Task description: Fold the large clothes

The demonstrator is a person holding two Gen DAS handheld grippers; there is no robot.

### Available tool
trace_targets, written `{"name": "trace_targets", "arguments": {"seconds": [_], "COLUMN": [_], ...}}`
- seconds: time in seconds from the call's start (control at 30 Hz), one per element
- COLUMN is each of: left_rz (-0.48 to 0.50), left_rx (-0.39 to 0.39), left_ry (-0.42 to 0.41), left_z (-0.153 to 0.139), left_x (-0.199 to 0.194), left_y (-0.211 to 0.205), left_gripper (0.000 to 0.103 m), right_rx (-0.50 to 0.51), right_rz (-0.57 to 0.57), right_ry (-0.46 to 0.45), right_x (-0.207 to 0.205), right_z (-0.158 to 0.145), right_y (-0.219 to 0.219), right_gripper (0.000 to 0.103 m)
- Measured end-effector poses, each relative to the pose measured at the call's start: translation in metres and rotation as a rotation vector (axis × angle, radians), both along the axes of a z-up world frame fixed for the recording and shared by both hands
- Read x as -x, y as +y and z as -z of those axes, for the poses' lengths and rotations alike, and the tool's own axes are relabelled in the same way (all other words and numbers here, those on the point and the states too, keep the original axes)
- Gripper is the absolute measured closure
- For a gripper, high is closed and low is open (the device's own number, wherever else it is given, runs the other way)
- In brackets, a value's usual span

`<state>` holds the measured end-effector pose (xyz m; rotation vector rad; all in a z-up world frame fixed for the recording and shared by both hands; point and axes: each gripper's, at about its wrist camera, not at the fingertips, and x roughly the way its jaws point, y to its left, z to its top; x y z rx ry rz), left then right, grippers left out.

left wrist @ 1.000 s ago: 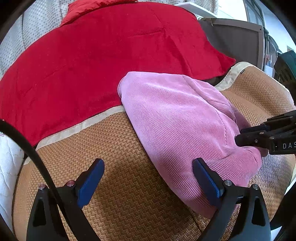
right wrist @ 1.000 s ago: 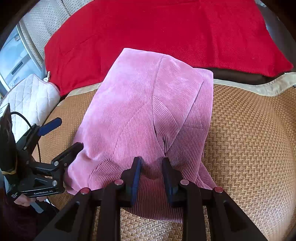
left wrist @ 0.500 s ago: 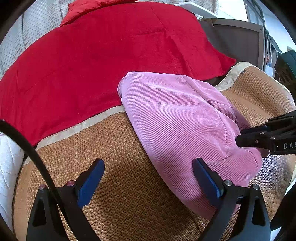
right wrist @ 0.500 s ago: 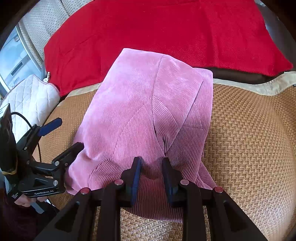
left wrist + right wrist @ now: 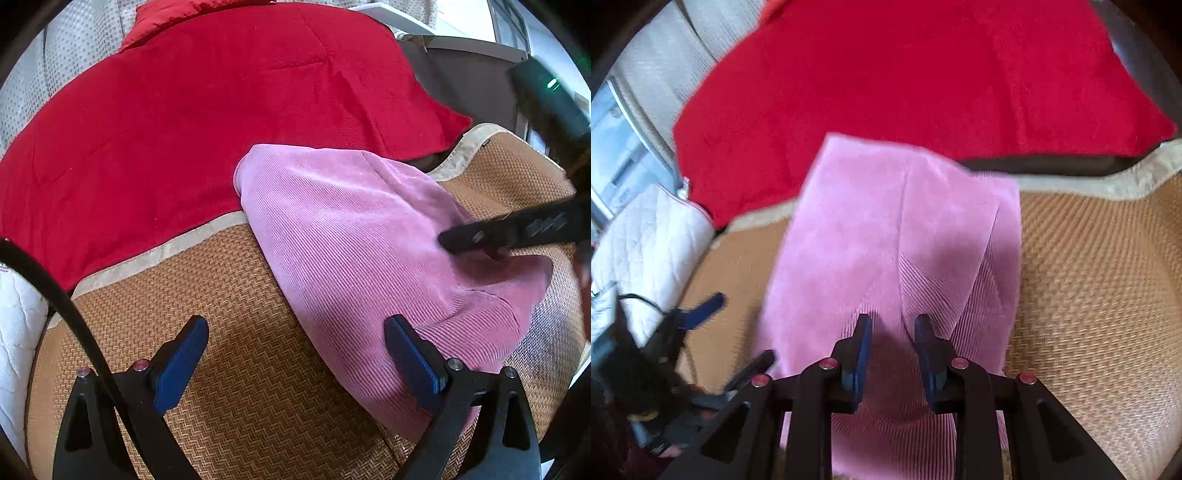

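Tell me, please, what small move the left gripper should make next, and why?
Probably slide the left gripper a little to its right and close on the near edge of the pink garment. Its jaws stand wide open, mostly over the woven mat, with only one finger at the cloth, so it grips nothing yet. The right gripper hangs over the garment.

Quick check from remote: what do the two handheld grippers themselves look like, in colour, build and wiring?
Both are black plastic frames. The left gripper has blue finger pads, round reddish and silver pivot screws, and a black cable along its left side. The right gripper has the same dark blue pads and red screw heads.
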<state>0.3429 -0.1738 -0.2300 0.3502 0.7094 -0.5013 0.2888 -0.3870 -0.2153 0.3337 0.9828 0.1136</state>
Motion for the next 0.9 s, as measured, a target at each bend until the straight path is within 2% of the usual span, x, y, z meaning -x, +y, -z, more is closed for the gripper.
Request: {"name": "trace_targets", "arguments": {"seconds": [0.1,0.3,0.37,0.47,0.57,0.63,0.73,0.9], "left_rz": [-0.004,0.003,-0.01,-0.027,-0.057,-0.052,-0.073,-0.083], "left_rx": [0.005,0.012,0.029,0.085,0.078,0.066,0.112,0.072], "left_ry": [0.004,0.0,-0.027,-0.019,0.016,0.072,0.109,0.04], "left_z": [0.0,-0.008,-0.016,-0.021,-0.012,0.005,0.01,-0.001], "left_x": [-0.001,-0.004,-0.007,-0.017,-0.033,-0.044,-0.05,-0.039], "left_y": [0.001,0.0,0.0,0.001,-0.002,-0.008,-0.007,-0.008], "left_gripper": [0.006,0.006,0.006,0.006,0.006,0.005,0.005,0.006], "right_rx": [0.01,0.019,0.026,0.028,0.022,0.023,0.018,-0.007], "right_rz": [0.001,0.011,0.017,0.04,0.056,0.064,0.044,0.051], "right_ry": [0.022,-0.02,-0.032,-0.021,-0.006,0.029,0.064,0.043], "right_x": [-0.01,-0.017,-0.027,-0.048,-0.066,-0.08,-0.09,-0.075], "right_z": [0.008,-0.019,-0.023,-0.023,-0.016,-0.001,0.018,0.003], "right_y": [0.003,-0.001,-0.005,-0.009,-0.012,-0.016,-0.018,-0.027], "right_gripper": [0.073,0.073,0.073,0.073,0.073,0.073,0.073,0.073]}}
